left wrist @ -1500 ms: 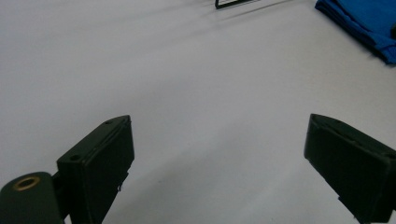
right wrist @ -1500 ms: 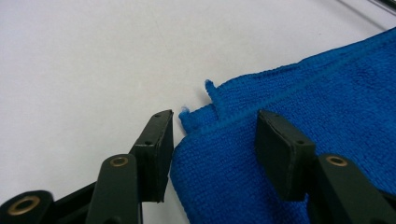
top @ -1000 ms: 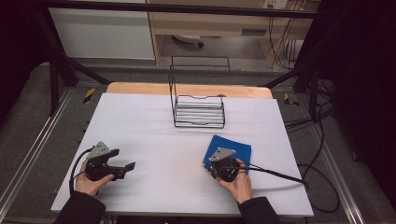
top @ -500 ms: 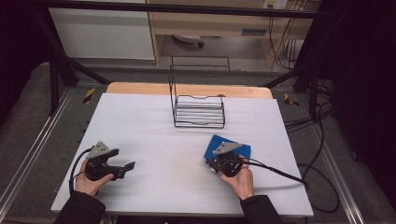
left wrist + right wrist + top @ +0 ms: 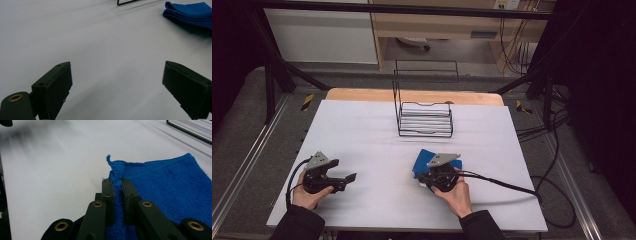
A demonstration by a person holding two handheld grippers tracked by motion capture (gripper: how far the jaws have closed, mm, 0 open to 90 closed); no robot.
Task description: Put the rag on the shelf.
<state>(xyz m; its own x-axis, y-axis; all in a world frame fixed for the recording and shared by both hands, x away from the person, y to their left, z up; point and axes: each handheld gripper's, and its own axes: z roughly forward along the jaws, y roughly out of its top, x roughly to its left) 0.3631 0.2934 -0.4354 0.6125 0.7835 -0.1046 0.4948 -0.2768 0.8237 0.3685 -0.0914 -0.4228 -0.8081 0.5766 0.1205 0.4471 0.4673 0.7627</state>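
Right gripper (image 5: 117,182): jaws just closed, now clamped on a corner of the blue towel (image 5: 170,192). Towel lies on the white surface (image 5: 362,130) toward the near edge, right of centre. Left gripper (image 5: 117,82): jaws wide apart, nothing between them, near the near-left corner. Wire rack (image 5: 424,107) by the far edge.

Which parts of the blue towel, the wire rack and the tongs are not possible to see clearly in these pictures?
- Blue towel, high view: near part hidden under the right tongs.
- Towel, right gripper view: pinched corner hidden between the pads; right side cut off by the edge.
- Wire rack, left gripper view: cut off by the top edge.
- Left tongs: jaw tips cut off below.
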